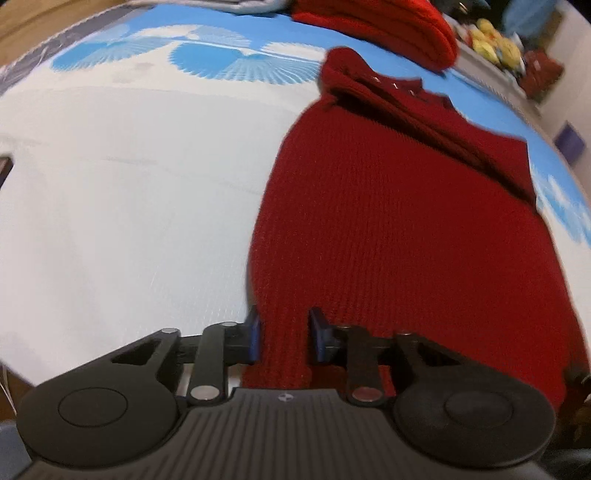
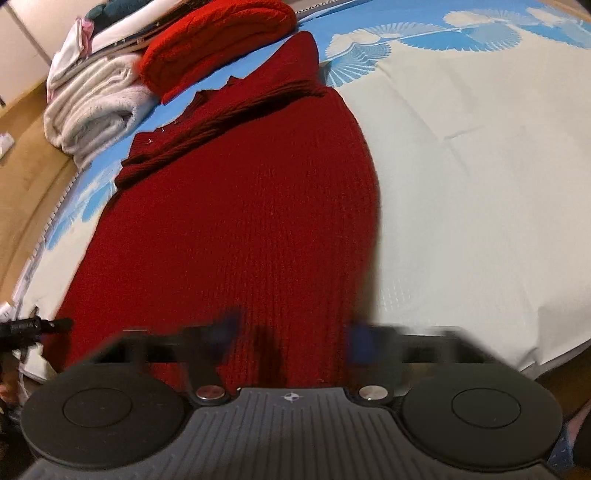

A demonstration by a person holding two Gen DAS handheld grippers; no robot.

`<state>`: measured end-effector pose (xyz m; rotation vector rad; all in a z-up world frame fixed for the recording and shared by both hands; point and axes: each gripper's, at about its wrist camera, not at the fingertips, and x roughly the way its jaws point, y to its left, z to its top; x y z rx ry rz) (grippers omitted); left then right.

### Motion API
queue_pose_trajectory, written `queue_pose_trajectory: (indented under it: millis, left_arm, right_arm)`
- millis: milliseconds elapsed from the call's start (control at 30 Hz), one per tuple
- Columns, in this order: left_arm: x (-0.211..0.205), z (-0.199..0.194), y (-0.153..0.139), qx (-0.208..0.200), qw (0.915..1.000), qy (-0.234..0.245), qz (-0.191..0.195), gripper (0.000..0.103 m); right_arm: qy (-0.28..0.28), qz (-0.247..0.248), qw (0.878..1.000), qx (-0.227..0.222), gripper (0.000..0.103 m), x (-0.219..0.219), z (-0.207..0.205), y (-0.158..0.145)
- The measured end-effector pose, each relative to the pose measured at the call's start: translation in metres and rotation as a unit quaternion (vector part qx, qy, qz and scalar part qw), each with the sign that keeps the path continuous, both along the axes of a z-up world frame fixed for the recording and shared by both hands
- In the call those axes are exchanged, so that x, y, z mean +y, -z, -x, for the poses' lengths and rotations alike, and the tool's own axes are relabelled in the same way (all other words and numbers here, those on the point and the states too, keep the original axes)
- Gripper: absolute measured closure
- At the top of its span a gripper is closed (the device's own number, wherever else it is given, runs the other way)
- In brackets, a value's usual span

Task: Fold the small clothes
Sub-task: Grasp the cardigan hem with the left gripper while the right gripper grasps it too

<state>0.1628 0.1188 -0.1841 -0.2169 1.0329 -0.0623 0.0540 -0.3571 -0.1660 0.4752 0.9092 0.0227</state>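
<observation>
A dark red knitted garment [image 1: 388, 221] lies flat on the white and blue sheet, its collar end far from me. It also shows in the right wrist view [image 2: 240, 221]. My left gripper [image 1: 284, 338] stands at the garment's near left hem, its blue pads [image 1: 254, 336] slightly apart with a strip of knit between them. My right gripper [image 2: 291, 338] is at the near right hem, blurred, its fingers [image 2: 360, 343] wide apart over the fabric.
A folded bright red knit [image 1: 376, 26] lies at the far end; it also shows in the right wrist view [image 2: 218, 40]. A pile of white fleece [image 2: 92, 110] sits next to it. The wooden floor [image 2: 26, 155] lies beyond the sheet's edge. Yellow toys [image 1: 495, 40] are at far right.
</observation>
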Motion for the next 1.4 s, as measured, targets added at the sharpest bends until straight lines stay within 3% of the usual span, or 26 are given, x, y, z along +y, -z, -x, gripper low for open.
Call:
queue_pose_trajectory:
  millis: [133, 300, 500, 633, 800, 900, 1000, 1033, 1067, 1100, 1133, 1200, 1300, 1400]
  left_arm:
    - [-0.009, 0.023, -0.025, -0.031, 0.9994, 0.004, -0.017, 0.095]
    - [-0.004, 0.070, -0.063, -0.054, 0.9980, 0.033, -0.003, 0.095]
    - [0.021, 0.148, -0.098, -0.049, 0.9968, 0.054, 0.032, 0.095]
    - [0.025, 0.159, -0.129, -0.055, 0.9957, 0.057, 0.048, 0.095]
    - [0.013, 0.083, -0.168, -0.068, 0.9947, 0.060, 0.049, 0.095]
    - [-0.006, -0.005, -0.175, -0.067, 0.9956, 0.061, 0.025, 0.095]
    - [-0.020, -0.115, -0.156, -0.042, 0.9986, 0.026, 0.021, 0.092]
    - [-0.022, -0.152, -0.146, -0.029, 0.9992, 0.010, 0.025, 0.084]
    - [-0.018, -0.182, -0.139, -0.024, 0.9989, -0.035, 0.021, 0.082]
    - [-0.014, -0.206, -0.134, -0.029, 0.9959, -0.086, 0.006, 0.069]
    - [-0.010, -0.225, -0.132, -0.039, 0.9929, -0.112, -0.005, 0.049]
    - [0.001, -0.241, -0.132, -0.053, 0.9886, -0.141, -0.003, 0.026]
    - [0.007, -0.224, -0.131, -0.067, 0.9907, -0.118, 0.004, 0.016]
    - [0.001, -0.191, -0.110, -0.060, 0.9935, -0.096, -0.014, 0.016]
  right_arm:
    - [0.017, 0.020, 1.000, -0.017, 0.084, 0.003, 0.011, -0.009]
    - [0.035, -0.029, 0.996, -0.071, 0.084, 0.005, 0.058, -0.041]
    - [0.040, -0.083, 0.992, -0.081, 0.085, 0.000, 0.145, -0.075]
    - [0.049, -0.097, 0.990, -0.088, 0.085, -0.004, 0.167, -0.107]
    - [0.061, -0.097, 0.989, -0.094, 0.086, -0.014, 0.110, -0.152]
    - [0.078, -0.093, 0.989, -0.081, 0.086, -0.026, 0.032, -0.168]
    - [0.117, -0.090, 0.988, -0.044, 0.086, -0.042, -0.067, -0.160]
    - [0.140, -0.091, 0.986, -0.027, 0.086, -0.050, -0.103, -0.152]
    - [0.176, -0.098, 0.979, -0.011, 0.085, -0.060, -0.135, -0.142]
    - [0.217, -0.112, 0.970, -0.002, 0.076, -0.070, -0.159, -0.130]
    - [0.250, -0.119, 0.961, -0.002, 0.057, -0.079, -0.175, -0.120]
    - [0.287, -0.127, 0.949, -0.017, 0.028, -0.090, -0.193, -0.107]
    - [0.271, -0.154, 0.947, -0.079, 0.020, -0.092, -0.175, -0.100]
    - [0.273, -0.135, 0.947, -0.100, 0.017, -0.087, -0.149, -0.086]
